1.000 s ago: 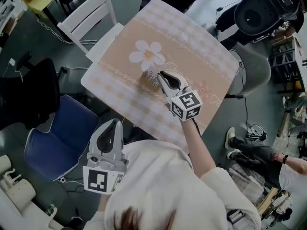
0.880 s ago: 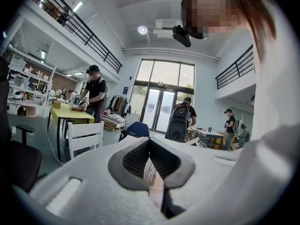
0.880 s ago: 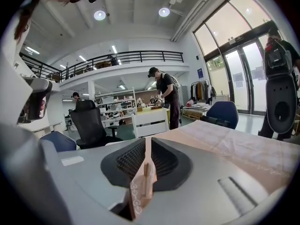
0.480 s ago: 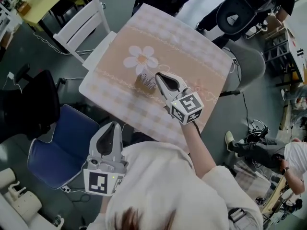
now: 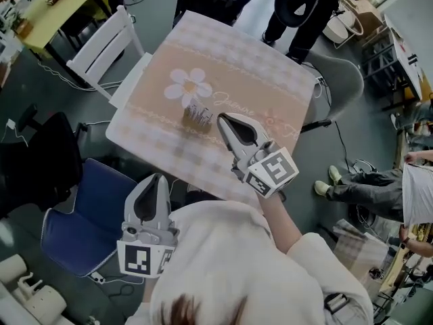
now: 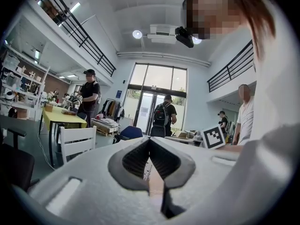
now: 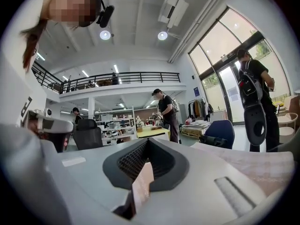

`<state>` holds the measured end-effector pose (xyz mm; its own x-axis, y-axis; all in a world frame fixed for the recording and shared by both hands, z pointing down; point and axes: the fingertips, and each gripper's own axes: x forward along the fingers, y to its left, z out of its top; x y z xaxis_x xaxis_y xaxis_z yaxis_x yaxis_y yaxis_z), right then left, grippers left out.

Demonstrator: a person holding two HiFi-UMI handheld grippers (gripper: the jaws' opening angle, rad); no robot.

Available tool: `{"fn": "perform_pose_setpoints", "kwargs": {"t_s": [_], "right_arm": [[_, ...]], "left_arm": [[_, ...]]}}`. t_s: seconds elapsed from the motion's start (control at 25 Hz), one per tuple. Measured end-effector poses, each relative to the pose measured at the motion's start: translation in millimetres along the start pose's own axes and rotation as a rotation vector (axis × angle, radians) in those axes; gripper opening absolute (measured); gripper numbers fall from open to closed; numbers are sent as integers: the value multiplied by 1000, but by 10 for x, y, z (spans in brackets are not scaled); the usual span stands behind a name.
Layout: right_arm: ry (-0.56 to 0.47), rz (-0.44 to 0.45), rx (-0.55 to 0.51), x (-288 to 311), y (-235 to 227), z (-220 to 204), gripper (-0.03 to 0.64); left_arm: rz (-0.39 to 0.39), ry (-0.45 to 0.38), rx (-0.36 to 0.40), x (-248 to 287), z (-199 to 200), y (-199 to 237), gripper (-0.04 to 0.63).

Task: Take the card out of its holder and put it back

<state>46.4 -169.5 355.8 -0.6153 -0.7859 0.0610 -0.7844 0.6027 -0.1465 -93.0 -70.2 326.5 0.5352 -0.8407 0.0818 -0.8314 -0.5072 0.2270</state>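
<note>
The card holder (image 5: pixel 197 116), a small rack of upright cards, stands on the flower-print table (image 5: pixel 270 66) below the daisy. My right gripper (image 5: pixel 222 118) hovers just to its right, a small gap from it. In the right gripper view its jaws (image 7: pixel 148 140) are closing tight on a thin beige card (image 7: pixel 142 184) that stands edge-on between the pads. My left gripper (image 5: pixel 157 179) hangs off the table's near edge by my body. Its jaws (image 6: pixel 150 139) meet at the tips with nothing held.
A white chair (image 5: pixel 101 46) stands at the table's left, a blue chair (image 5: pixel 88 208) at the near left and a grey chair (image 5: pixel 342 87) at the right. People stand beyond the far edge (image 5: pixel 304 5). Another sits at the right (image 5: pixel 379 181).
The right gripper has drawn back from the holder toward me, so a gap now shows between its tip and the rack. The left gripper has stayed put.
</note>
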Motion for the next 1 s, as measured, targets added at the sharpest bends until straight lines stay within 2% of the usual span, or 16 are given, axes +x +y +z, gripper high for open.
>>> {"fn": "perform_pose_setpoints", "kwargs": {"t_s": [0.28,1.0], "right_arm": [[-55,-38,8,-460,201,198,2],[-22,-193,85,-1383,354,-87,2]], "left_arm": [[-32,-2,35,-26,-21,-51,0],[-122,17,32,-38,-142,-340,0]]}}
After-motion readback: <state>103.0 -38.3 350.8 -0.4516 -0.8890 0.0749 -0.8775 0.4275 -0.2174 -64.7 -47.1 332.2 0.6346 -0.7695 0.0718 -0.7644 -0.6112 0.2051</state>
